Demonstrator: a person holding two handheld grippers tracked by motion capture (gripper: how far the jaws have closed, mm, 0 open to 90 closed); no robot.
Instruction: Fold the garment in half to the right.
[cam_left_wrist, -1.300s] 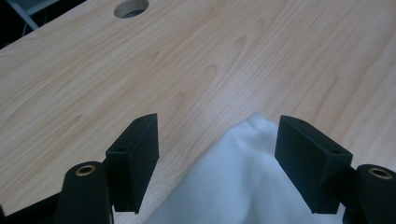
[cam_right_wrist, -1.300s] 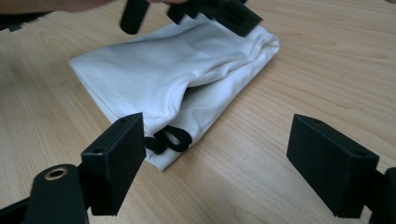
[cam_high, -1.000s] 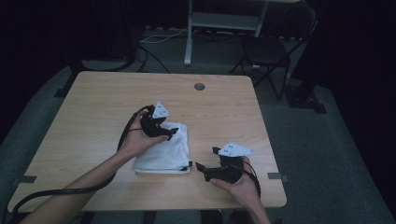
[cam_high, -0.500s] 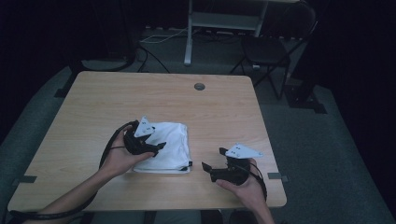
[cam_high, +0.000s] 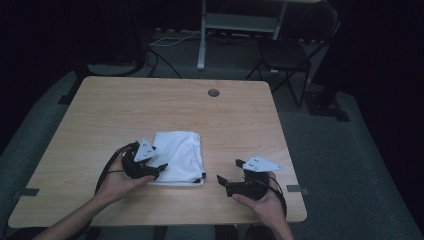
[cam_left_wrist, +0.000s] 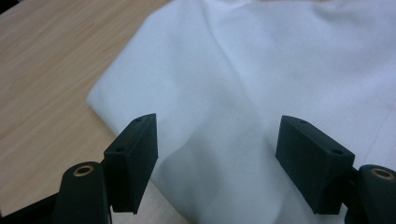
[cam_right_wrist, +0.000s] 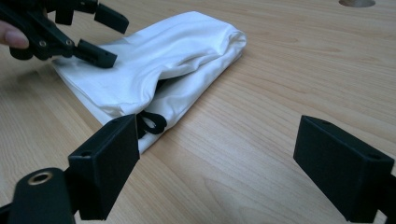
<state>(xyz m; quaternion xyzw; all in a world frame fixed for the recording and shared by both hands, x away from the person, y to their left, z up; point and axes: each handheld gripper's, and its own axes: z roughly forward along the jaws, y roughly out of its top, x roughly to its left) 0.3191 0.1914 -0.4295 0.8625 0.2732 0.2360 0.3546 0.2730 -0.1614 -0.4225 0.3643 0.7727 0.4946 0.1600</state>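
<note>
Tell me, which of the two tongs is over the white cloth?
The left tongs, open above the folded white cloth; the right tongs hang over bare table beside it.

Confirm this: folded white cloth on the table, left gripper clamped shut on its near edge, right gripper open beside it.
Not quite: the left gripper is open, not clamped. The left gripper view shows its jaws standing wide apart over the cloth, pinching nothing. The rest holds: the cloth lies folded on the table, and the right gripper is open beside it.

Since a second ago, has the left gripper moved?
Yes. The left gripper has come back toward the table's near edge, from over the white cloth's middle to its near-left corner.
</note>
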